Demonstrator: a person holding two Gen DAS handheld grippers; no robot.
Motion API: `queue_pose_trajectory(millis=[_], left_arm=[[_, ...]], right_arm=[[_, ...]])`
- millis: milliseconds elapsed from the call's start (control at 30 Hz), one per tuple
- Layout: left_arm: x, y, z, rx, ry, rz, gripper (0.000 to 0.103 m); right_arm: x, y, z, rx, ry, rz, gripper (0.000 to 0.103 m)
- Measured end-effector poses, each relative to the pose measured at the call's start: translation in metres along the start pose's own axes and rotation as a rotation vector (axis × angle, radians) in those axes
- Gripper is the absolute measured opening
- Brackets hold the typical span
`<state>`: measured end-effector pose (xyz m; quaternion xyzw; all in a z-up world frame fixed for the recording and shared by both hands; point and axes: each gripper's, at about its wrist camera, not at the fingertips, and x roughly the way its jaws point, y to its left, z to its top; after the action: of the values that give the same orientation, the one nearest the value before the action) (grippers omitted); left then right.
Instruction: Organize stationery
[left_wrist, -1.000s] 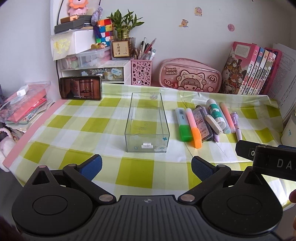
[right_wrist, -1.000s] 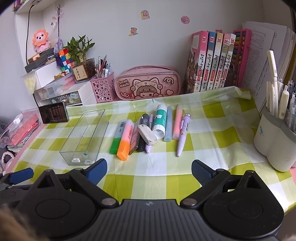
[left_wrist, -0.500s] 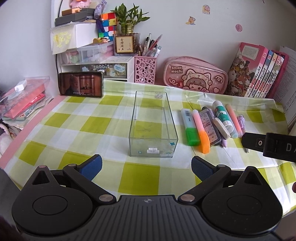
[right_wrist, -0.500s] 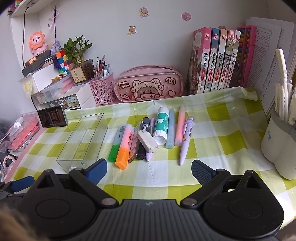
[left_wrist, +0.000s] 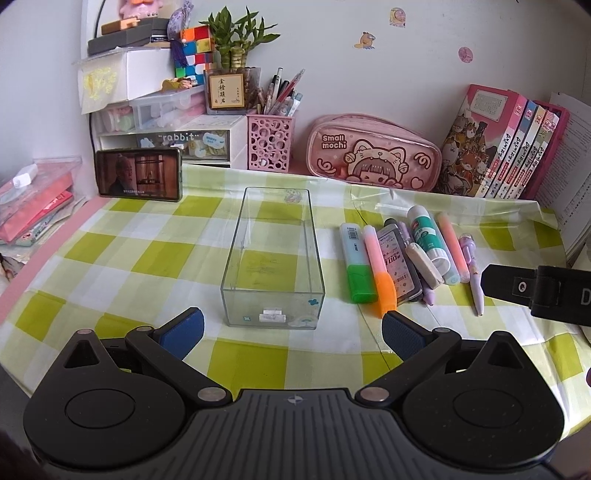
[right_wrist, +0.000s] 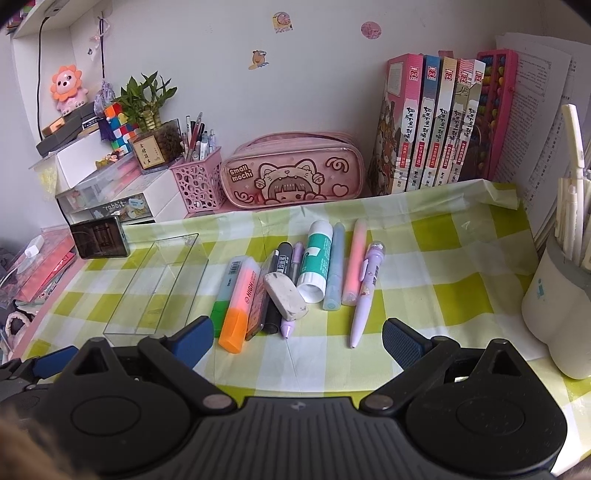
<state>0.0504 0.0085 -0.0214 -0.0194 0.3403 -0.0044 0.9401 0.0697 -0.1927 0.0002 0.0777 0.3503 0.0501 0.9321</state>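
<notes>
Both grippers are spread wide with nothing between the pads, hovering over the near edge of the desk. The left gripper (left_wrist: 293, 328) is lined up with the clear box (left_wrist: 273, 258), whose short near end sits just past the fingertips, centred in the gap but not touching either pad. The box is empty apart from a small white label at the near wall.

The right gripper (right_wrist: 298, 338) faces the pile of stationery. Its left pad (right_wrist: 195, 341) is just beside the tip of the orange highlighter (right_wrist: 240, 299), with a sliver of cloth showing between them, and the right pad is well clear of everything. Lying side by side ahead of the gap: green highlighter (right_wrist: 223, 295), the orange one, a black marker (right_wrist: 275, 295), an eraser (right_wrist: 285, 296) resting across the pens, a glue stick (right_wrist: 314, 262), a blue pen (right_wrist: 335, 269), a pink pen (right_wrist: 356, 262) and a purple pen (right_wrist: 365, 291) whose tip reaches nearest to the gripper. The whole pile is to the right of the box, near it but apart.

Everything sits on a green checked cloth (right_wrist: 443, 266). Behind it, against the wall, are a pink pencil case (right_wrist: 291, 173), a row of books (right_wrist: 432, 118) and a pink pen cup (right_wrist: 199, 184). A phone (left_wrist: 138, 173) stands at the back left.
</notes>
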Motion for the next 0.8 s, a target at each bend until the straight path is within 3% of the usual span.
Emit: queue_pose_trajectory(millis=[333, 800], left_arm=[[-0.012, -0.008, -0.004, 0.041, -0.012, 0.023, 0.098], [-0.002, -0.002, -0.003, 0.040, -0.009, 0.030, 0.098]], right_arm=[[-0.007, -0.016, -0.008, 0.054, -0.007, 0.039, 0.084], [0.003, -0.015, -0.010, 0.041, 0.007, 0.011, 0.084]])
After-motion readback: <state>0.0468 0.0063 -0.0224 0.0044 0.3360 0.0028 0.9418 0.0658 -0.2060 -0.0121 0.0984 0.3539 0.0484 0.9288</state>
